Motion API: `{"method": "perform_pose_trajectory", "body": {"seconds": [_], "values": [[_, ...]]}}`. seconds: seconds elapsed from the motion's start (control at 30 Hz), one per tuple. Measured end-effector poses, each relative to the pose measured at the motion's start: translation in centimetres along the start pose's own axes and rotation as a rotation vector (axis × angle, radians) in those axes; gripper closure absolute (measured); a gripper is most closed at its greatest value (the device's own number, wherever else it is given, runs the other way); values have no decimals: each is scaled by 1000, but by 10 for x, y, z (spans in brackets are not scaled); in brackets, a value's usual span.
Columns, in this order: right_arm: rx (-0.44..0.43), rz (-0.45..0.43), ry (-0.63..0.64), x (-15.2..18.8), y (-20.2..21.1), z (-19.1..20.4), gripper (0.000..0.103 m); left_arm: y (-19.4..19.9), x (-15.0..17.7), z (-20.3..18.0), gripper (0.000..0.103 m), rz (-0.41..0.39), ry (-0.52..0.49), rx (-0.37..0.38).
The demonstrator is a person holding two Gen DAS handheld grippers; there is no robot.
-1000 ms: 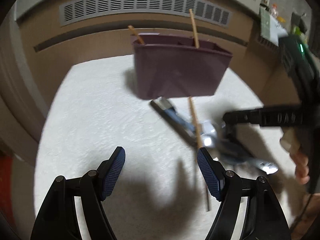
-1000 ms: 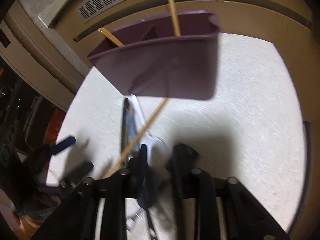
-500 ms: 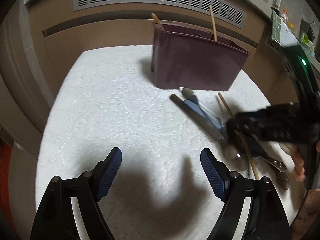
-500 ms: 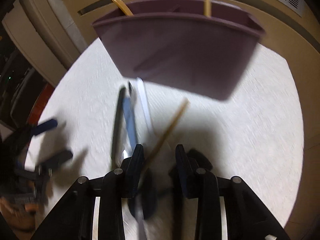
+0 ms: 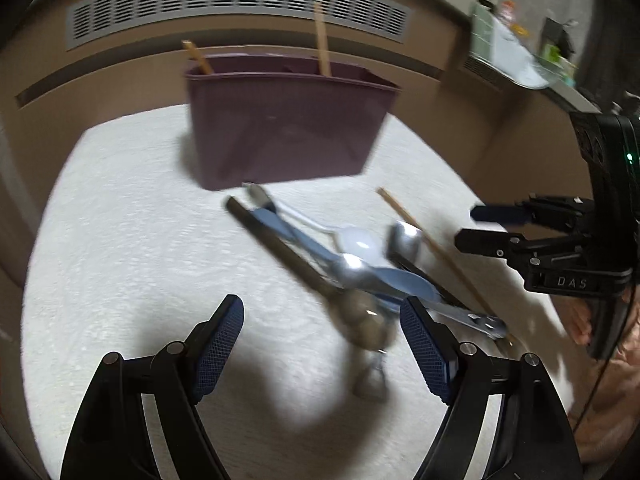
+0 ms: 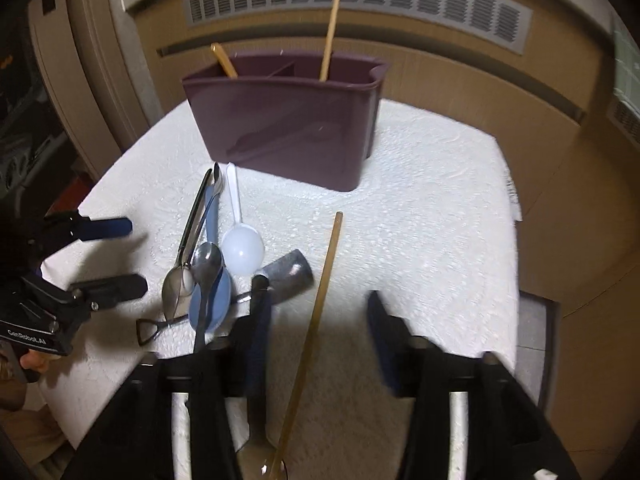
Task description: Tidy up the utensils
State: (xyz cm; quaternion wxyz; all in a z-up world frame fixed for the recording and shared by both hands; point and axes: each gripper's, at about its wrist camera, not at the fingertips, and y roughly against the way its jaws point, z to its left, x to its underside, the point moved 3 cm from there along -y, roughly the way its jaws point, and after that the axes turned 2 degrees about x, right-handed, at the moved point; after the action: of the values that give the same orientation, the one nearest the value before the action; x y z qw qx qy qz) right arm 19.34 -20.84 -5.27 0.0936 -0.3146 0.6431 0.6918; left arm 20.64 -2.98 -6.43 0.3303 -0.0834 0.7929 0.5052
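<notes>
A purple utensil caddy stands at the back of the white cloth, with two wooden sticks upright in it; it also shows in the left wrist view. In front of it lies a pile of utensils: a white plastic spoon, metal spoons, a blue spoon and a wooden-handled utensil. My right gripper is open, its jaws straddling the wooden handle. My left gripper is open and empty, low over the cloth beside the pile.
The white cloth covers a small table with edges close on all sides. A brown wall with a grey vent grille stands behind the caddy. A cluttered shelf shows at the far right in the left wrist view.
My right gripper has opened wide and pulled back from the pile; the wooden-handled utensil now lies between its jaws on the cloth. My left gripper moved closer to the pile.
</notes>
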Motion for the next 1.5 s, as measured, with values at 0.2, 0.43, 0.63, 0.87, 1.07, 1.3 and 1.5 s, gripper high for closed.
{"method": "perform_pose_trajectory", "body": {"seconds": [0.2, 0.43, 0.63, 0.87, 1.07, 1.3, 1.5], "values": [[9, -13, -52, 15, 3, -5, 30, -16, -23, -14, 23, 37, -48, 140], [58, 12, -119, 28, 1, -21, 30, -54, -44, -12, 25, 136, -61, 152], [55, 13, -91, 30, 2, -14, 30, -34, -10, -3, 25, 150, -198, -61], [30, -4, -85, 33, 7, -6, 30, -11, -1, 1, 25, 186, -16, 33], [89, -30, -99, 41, 18, -18, 30, -19, -34, -29, 25, 136, 80, 105], [163, -42, -126, 47, 24, -29, 28, -37, -10, -59, 25, 162, -180, -112], [121, -35, -121, 47, 14, -11, 22, -2, 21, -8, 25, 155, -149, -288]]}}
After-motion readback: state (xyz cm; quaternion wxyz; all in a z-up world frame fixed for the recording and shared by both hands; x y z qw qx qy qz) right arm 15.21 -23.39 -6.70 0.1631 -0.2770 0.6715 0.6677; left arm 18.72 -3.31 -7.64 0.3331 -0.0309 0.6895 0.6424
